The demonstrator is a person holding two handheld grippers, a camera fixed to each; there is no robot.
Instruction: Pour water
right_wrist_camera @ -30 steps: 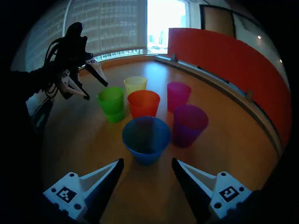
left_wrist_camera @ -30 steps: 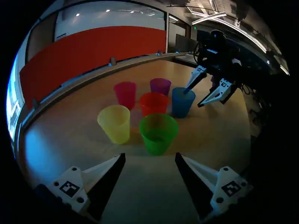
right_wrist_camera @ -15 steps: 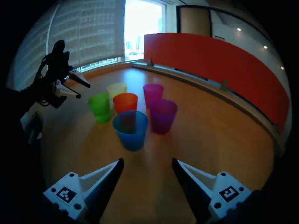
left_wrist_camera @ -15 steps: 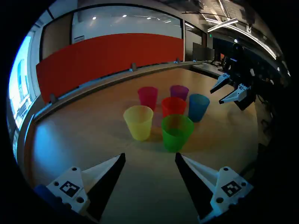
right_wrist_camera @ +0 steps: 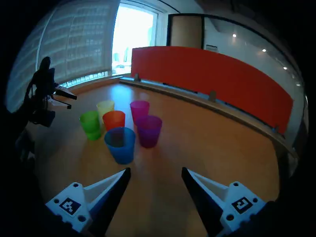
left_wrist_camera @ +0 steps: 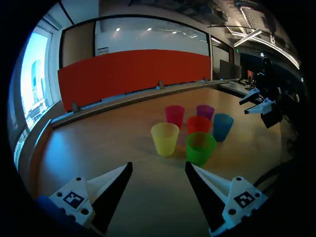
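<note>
Jaws wide apart, empty, on left gripper (left_wrist_camera: 158, 163) facing green cup (left_wrist_camera: 200, 147) and right gripper (right_wrist_camera: 155, 169) facing blue cup (right_wrist_camera: 119, 144).

On the table (left_wrist_camera: 91, 138), slightly right of the middle in the left gripper view, the nearest cup (left_wrist_camera: 200, 147) stands in front. The left cup (left_wrist_camera: 164, 138) is just beside it, the middle cup (left_wrist_camera: 198, 124) right behind it, the right cup (left_wrist_camera: 222, 127) behind it to the right. The far left cup (left_wrist_camera: 174, 115) and the far right cup (left_wrist_camera: 205, 111) stand at the back. The right gripper (left_wrist_camera: 242, 108) hangs at the right edge, apart from the cups. A partition (left_wrist_camera: 134, 73) runs behind the table.
</note>
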